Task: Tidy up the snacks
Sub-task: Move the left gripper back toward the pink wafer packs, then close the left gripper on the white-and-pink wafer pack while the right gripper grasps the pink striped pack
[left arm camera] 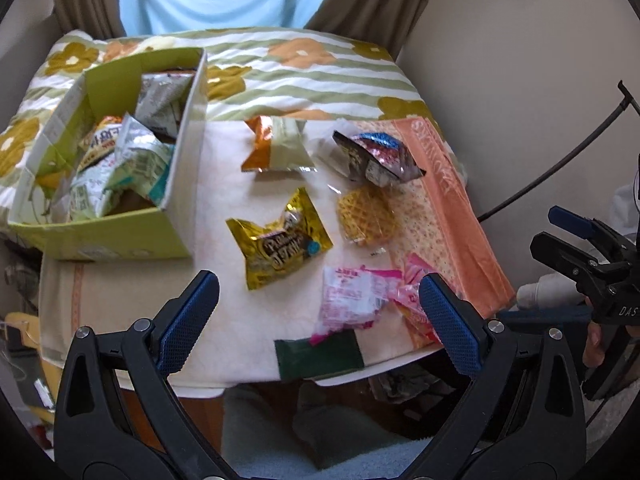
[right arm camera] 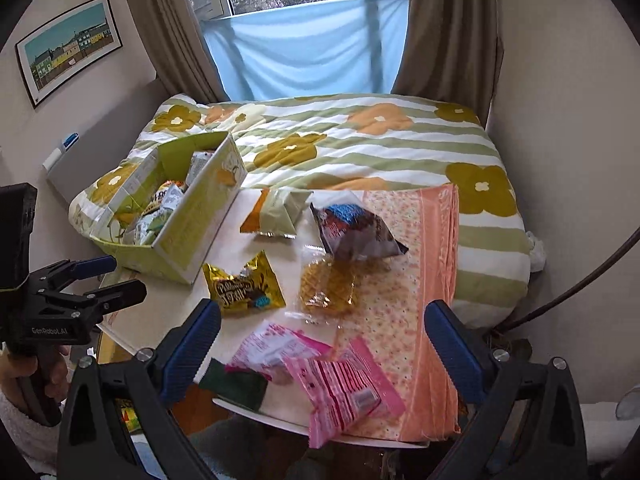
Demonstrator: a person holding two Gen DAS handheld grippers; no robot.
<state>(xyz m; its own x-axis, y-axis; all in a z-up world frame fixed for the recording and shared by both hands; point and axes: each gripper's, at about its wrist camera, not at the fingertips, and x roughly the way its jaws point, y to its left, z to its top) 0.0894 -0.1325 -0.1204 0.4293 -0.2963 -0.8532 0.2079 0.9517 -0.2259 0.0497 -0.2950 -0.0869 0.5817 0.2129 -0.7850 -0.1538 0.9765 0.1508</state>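
Left wrist view: I am holding the left gripper (left arm camera: 320,312) with jaws spread wide, empty, over the gold packet (left arm camera: 280,244) at centre; the green box (left arm camera: 120,236) is sitting upper left.

Right wrist view: the right gripper (right arm camera: 322,344) is hanging equally wide apart, empty, above the pink packets (right arm camera: 340,388) at lower centre.

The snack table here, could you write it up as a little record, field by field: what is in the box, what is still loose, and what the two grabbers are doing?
container: yellow-green cardboard box, open top, at the table's left, already holding several snack packets
loose snacks: gold foil packet; clear-wrapped waffle biscuit; dark foil packet with blue top; orange-and-pale-green packet; two pink packets; dark green packet
surface: cream tablecloth with an orange patterned cloth on its right side
left gripper: open, empty
right gripper: open, empty, above the pink packets
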